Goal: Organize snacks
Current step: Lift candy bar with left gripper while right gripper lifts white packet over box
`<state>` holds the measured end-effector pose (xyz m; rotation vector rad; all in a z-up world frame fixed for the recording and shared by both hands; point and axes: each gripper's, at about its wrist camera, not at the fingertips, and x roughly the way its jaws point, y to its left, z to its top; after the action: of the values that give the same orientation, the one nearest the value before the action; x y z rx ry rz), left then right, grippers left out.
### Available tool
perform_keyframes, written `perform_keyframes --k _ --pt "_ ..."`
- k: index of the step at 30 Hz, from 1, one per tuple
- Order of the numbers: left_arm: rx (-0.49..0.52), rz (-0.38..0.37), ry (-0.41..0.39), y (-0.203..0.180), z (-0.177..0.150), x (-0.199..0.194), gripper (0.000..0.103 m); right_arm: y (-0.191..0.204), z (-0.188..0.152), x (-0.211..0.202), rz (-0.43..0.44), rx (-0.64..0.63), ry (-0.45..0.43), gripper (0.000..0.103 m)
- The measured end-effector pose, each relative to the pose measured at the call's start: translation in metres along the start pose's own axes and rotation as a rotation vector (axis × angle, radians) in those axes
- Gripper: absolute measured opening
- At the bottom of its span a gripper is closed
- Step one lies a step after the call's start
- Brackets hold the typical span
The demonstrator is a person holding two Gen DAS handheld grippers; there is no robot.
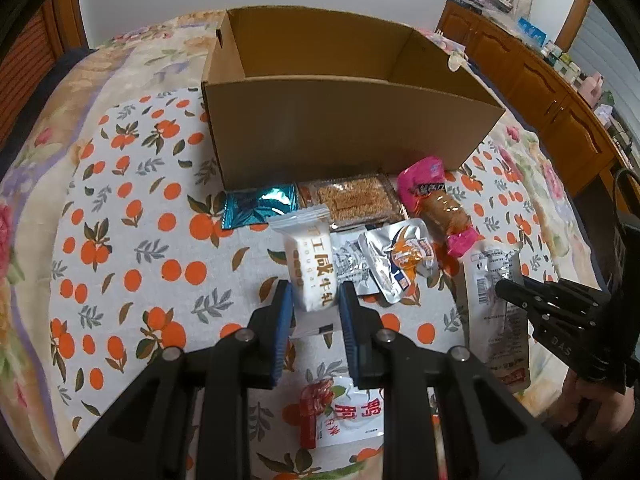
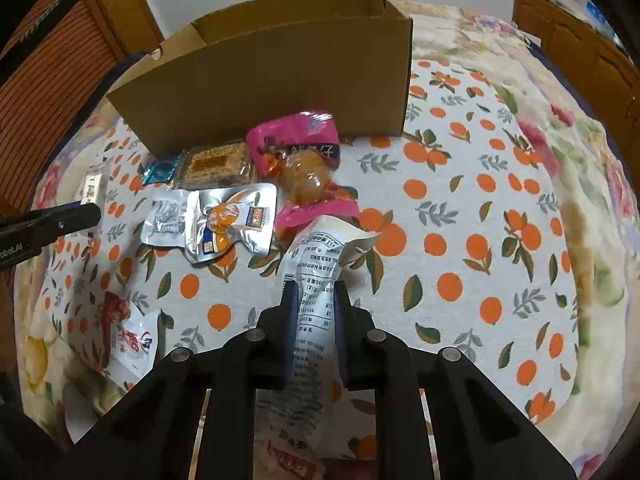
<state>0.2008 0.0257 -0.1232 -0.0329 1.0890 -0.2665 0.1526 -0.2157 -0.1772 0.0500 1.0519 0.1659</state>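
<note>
A: What did the left claw (image 1: 314,304) have?

B: Its blue pads sat either side of the white rectangular nougat packet with gold lettering (image 1: 310,266), at the packet's near end. Looked clamped or nearly so; contact not certain. Packet was on the orange-print bedspread (image 1: 132,216), long axis running away from the camera toward the open brown cardboard box (image 1: 340,136).

A: Why end-on?

B: Probably so the narrow width fit between the fingers, and it could go into the box lengthwise.

A: Right claw (image 2: 316,300)?

B: Clamped on the white crinkled plastic pouch with black printed text (image 2: 320,280). Held mid-body, long axis along the fingers, far end flopping up and pointing at the box (soft pack, so it sagged).

A: The rest?

B: Laid out in front of the box's near wall: teal foil sachet (image 1: 260,204), clear tray of sesame-crusted bars (image 1: 352,198), pink-ended wrapped bun (image 1: 438,204), two silver foil packs, one with an orange drumstick graphic (image 1: 400,258). A red-and-white packet (image 1: 340,416) lay nearest, under the left claw. Box interior showed nothing inside from what was visible, so I'd judge the sorting barely begun.
</note>
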Motion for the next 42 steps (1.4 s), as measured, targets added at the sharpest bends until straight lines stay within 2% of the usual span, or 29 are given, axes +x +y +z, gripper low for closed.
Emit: perform_keyframes --k 18,25,28,36,42 --pt "0.042 -0.026 -0.099 -0.014 0.009 -0.033 0.022 -0.001 0.019 -0.03 -0.036 -0.101 -0.086 0.011" --pt "0.045 -0.031 -0.137 -0.017 0.018 -0.048 0.022 -0.002 0.04 -0.058 -0.017 -0.12 -0.152 0.011" --pt "0.064 -0.024 -0.164 -0.021 0.031 -0.057 0.022 0.001 0.057 -0.071 -0.004 -0.134 -0.185 0.011" --pt "0.094 -0.012 -0.232 -0.026 0.096 -0.064 0.022 0.019 0.127 -0.105 0.033 -0.225 -0.3 0.011" --pt "0.096 -0.009 -0.255 -0.024 0.142 -0.058 0.022 0.03 0.177 -0.109 0.067 -0.281 -0.35 0.011"
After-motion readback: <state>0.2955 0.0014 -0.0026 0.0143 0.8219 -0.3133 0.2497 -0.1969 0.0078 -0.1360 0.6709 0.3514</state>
